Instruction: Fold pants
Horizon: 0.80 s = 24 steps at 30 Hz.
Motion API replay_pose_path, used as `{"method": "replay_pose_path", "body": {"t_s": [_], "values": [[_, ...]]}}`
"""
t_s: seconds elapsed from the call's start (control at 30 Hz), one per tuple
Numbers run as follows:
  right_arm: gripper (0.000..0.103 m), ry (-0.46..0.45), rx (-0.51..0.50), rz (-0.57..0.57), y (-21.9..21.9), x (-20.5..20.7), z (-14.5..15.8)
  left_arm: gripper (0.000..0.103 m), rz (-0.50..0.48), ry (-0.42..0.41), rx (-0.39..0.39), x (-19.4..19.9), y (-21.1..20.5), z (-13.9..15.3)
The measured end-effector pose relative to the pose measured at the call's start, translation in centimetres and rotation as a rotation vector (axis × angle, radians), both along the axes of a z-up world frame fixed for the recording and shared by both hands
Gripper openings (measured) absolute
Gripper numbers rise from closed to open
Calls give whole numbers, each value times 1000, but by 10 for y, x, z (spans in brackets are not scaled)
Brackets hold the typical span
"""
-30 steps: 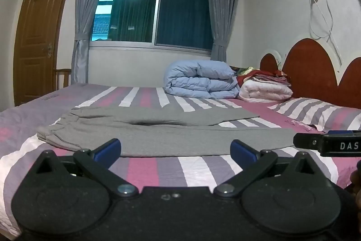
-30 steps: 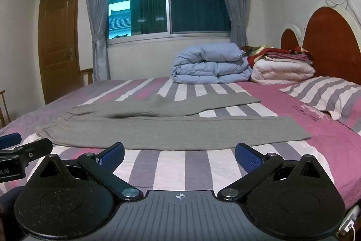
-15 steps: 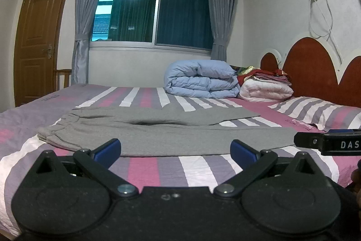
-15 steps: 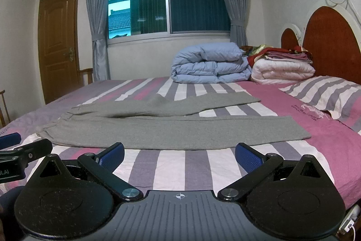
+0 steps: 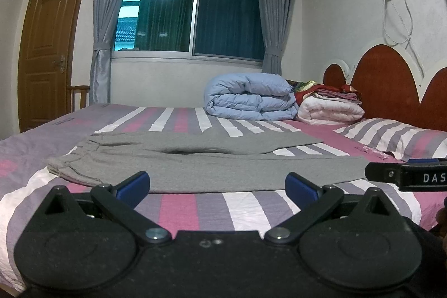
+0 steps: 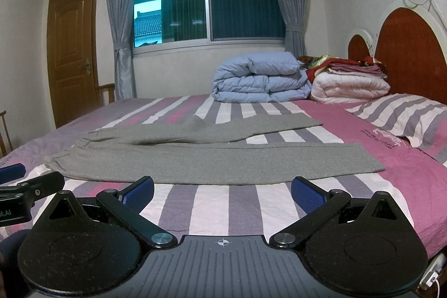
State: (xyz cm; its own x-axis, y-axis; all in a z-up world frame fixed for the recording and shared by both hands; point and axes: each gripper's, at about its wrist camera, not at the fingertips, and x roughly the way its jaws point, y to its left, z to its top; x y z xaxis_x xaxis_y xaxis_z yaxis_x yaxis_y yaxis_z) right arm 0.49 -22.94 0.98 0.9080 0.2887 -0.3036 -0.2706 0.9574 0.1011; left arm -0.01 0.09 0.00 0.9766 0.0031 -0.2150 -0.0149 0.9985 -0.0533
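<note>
pants [image 6: 212,161] spread flat on the bed [image 6: 229,203], legs apart, waistband at your left, so both edges are reachable | left tool [image 5: 216,186] released, empty, short of the cloth | right tool [image 6: 222,190] released, empty | no fold started

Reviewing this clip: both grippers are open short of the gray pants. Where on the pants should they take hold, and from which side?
Probably the near leg's long edge. The gray pants lie flat, legs spread, waistband to the left. The left gripper could pinch near the waistband, the right gripper near the cuff, both coming low from the near bedside to fold that leg onto the far one.
</note>
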Motion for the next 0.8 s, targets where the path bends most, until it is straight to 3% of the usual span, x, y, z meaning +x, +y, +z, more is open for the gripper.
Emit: {"method": "replay_pose_path", "body": {"t_s": [0.8], "values": [[103,-2,1,-1,-3,-1,1,97,2,2,6,0,0,0]]}}
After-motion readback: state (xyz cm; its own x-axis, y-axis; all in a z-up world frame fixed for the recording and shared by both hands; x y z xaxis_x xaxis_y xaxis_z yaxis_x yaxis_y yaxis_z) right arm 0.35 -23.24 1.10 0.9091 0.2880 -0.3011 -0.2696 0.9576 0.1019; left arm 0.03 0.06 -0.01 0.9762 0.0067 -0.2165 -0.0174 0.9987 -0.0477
